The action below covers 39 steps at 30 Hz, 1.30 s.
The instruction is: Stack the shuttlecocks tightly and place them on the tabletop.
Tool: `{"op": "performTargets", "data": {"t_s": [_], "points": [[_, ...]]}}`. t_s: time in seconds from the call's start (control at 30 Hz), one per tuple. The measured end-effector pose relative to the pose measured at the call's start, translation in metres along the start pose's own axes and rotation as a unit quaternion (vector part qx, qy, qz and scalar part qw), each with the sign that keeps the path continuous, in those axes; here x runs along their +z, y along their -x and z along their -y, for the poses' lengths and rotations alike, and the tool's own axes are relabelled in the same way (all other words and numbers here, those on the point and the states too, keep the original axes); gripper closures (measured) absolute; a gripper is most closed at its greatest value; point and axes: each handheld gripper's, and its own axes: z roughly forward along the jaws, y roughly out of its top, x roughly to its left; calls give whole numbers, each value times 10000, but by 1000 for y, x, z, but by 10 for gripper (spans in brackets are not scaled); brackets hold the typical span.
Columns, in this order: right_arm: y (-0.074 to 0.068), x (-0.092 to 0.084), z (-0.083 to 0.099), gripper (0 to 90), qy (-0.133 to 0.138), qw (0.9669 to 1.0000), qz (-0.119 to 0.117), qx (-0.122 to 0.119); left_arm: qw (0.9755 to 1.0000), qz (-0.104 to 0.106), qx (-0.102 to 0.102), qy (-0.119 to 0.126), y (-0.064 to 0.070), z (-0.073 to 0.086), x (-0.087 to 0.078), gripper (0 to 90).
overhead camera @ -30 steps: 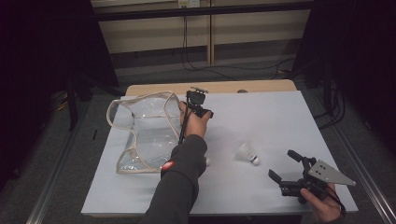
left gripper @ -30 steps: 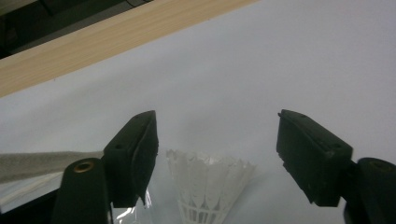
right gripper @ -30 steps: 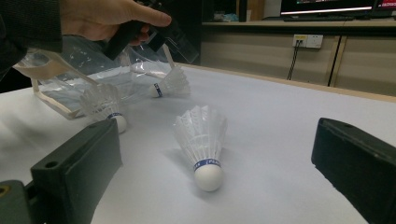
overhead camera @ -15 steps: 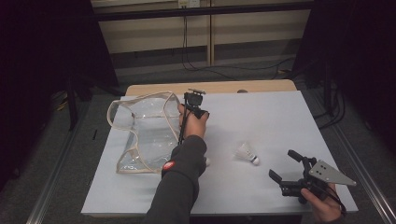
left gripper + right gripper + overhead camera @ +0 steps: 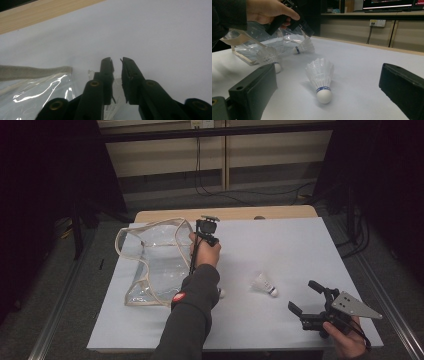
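My left gripper [image 5: 206, 231] hovers by the right edge of a clear plastic bag [image 5: 150, 260] with beige trim. Its jaws have just been closing and now pinch the white feather skirt of a shuttlecock [image 5: 303, 46], whose feathers [image 5: 111, 110] show between the black jaws of the left gripper [image 5: 117, 62]. A second shuttlecock [image 5: 264, 285] lies on its side on the white table [image 5: 280, 245], straight ahead of my right gripper [image 5: 302, 296]. That gripper stands wide open near the front right corner, with nothing in it. A third shuttlecock [image 5: 268, 57] lies near the bag, half hidden by the sleeve in the high view.
The bag [image 5: 244, 42] lies open and crumpled at the table's left. A wooden strip [image 5: 225, 213] runs along the far edge. Dark floor, a metal rail [image 5: 55, 320] and cables surround the table.
The left gripper's jaws look narrower than a second ago. Both hands, the bag and the loose shuttlecocks have stayed where they were.
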Motion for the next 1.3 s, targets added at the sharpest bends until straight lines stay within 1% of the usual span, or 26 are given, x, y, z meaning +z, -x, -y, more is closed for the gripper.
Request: {"op": "performTargets", "data": {"t_s": [0.17, 0.2, 0.27, 0.37, 0.4, 0.43, 0.47, 0.5, 0.53, 0.57, 0.6, 0.63, 0.67, 0.7, 0.8, 0.87, 0.9, 0.97, 1.0, 1.03, 1.1, 1.13, 1.17, 1.23, 1.3], "points": [[0, 0, 0, 9, -2, 10000, -1, -4, 9999, 109, 55, 38, 1, -1, -2, 883], [0, 0, 0, 9, -15, 10000, -3, -3, 9999, 141, 35, 54, 1, -1, -3, 891], [0, 0, 0, 9, -14, 10000, -9, -3, 9998, 163, 48, 43, 1, -1, -4, 900], [0, 0, 0, 9, -15, 10000, -7, -9, 9998, 167, 8, 95, 0, -1, -5, 900], [0, 0, 0, 9, -12, 10000, -4, -2, 9997, 68, -81, 201, -1, -1, -6, 810], [0, 0, 0, 9, -12, 10000, -6, -1, 9997, -16, -57, 249, -1, -1, -6, 764], [0, 0, 0, 9, -12, 10000, -6, -1, 9995, -118, -54, 296, -1, -1, -7, 764], [0, 0, 0, 9, -13, 10000, -5, -5, 9991, -211, -132, 342, -1, -2, -7, 674], [0, 0, 0, 9, -16, 10000, -7, -6, 9990, -249, -147, 338, -1, -2, -7, 575], [-1, 0, 0, 9, -18, 10000, -8, -6, 9990, -270, -185, 290, -1, -2, -6, 536], [0, 0, 0, 9, -15, 10000, -10, -16, 9989, -338, -224, 229, -1, -1, -4, 464], [0, 0, 0, 9, -14, 10000, -9, -7, 9990, -354, -227, 181, -1, 0, -3, 415], [0, 0, 0, 9, -8, 10000, -9, -4, 9991, -344, -224, 141, -2, 1, -2, 450], [0, 0, 0, 9, -2, 10000, -1, -9, 9989, -358, -277, 79, -2, 2, 0, 454], [0, 0, 0, 9, 4, 10000, -8, -8, 9988, -377, -301, 0, -4, 4, 3, 477], [-1, 0, 0, 9, -5, 10000, -13, -10, 9985, -290, -455, -53, -4, 5, 4, 476], [-1, 0, 0, 9, -1, 10000, -13, -9, 9983, -278, -513, -78, -3, 5, 5, 476], [0, 0, 0, 9, 4, 10000, 9, -15, 9980, -245, -566, -113, -3, 5, 6, 493], [0, 0, 0, 8, 9, 10000, 8, -12, 9981, -206, -566, -117, -3, 5, 6, 524], [0, 0, 0, 8, 15, 10000, 4, -1, 9981, -91, -590, -157, -3, 5, 7, 578], [0, -1, 0, 8, 13, 10000, -3, -11, 9981, -33, -582, -197, -3, 6, 7, 684], [0, -1, 0, 8, 11, 10000, -1, -16, 9980, 65, -597, -210, -3, 6, 7, 742], [0, -1, 0, 8, 14, 10000, -1, -26, 9980, 115, -583, -221, -4, 6, 7, 807], [0, -1, 0, 8, 11, 10000, -4, -19, 9981, 189, -550, -204, -3, 5, 7, 883], [0, -1, 0, 8, 18, 10000, -8, -10, 9984, 218, -485, -208, -2, 4, 6, 900]]}}
